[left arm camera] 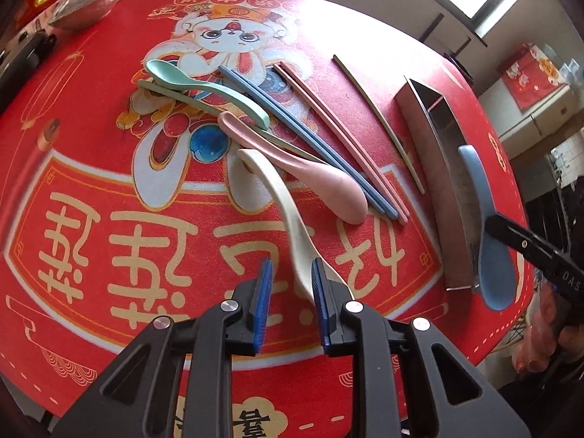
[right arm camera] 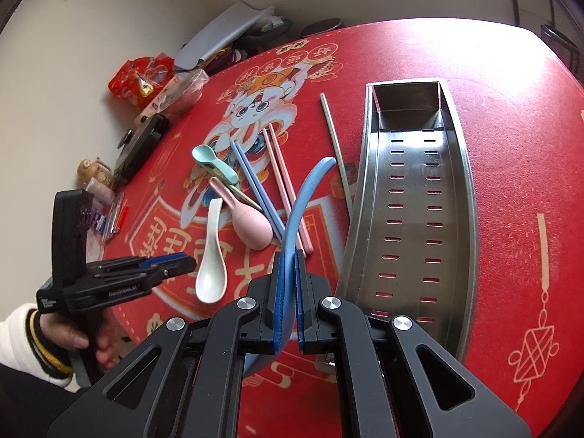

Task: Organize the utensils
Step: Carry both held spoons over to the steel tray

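Counting from the left in the right wrist view, I find 4 spoons, 6 chopsticks and 1 tray on a red mat [right arm camera: 511, 146] with a felt-like surface and a printed cartoon figure.

At the far left, a hand [right arm camera: 84, 332] in a white sleeve holds the left gripper [left arm camera: 291, 270]. Its jaws stand a little apart. The cream spoon [right arm camera: 211, 255] passes between the blue ribbed pads close to 1 pad, and I cannot see that they press on it.

Next lies the mint spoon [right arm camera: 215, 162], with 1 thin green chopstick [left arm camera: 164, 91] passing under it. The pink spoon [right arm camera: 252, 226] lies bowl down over this same chopstick. All 4 spoons are of matte plastic with a deep oval bowl and a curved handle.

Then come 2 blue chopsticks [right arm camera: 252, 179], lying side by side and touching, and 2 pink chopsticks [right arm camera: 281, 168] in the same manner, all straight and square in section.

The right gripper [right arm camera: 288, 255] is clamped on the blue spoon [right arm camera: 306, 186]. The pads pinch it near the bowl, and the handle points away above the mat, close to the near end of the tray.

The 2nd green chopstick [right arm camera: 335, 146] lies alone, just beside the tray.

At the right stands the steel tray [right arm camera: 452, 182], long and narrow with upright walls. The floor is shiny and has 2 rows of short slots. No utensil lies in it.
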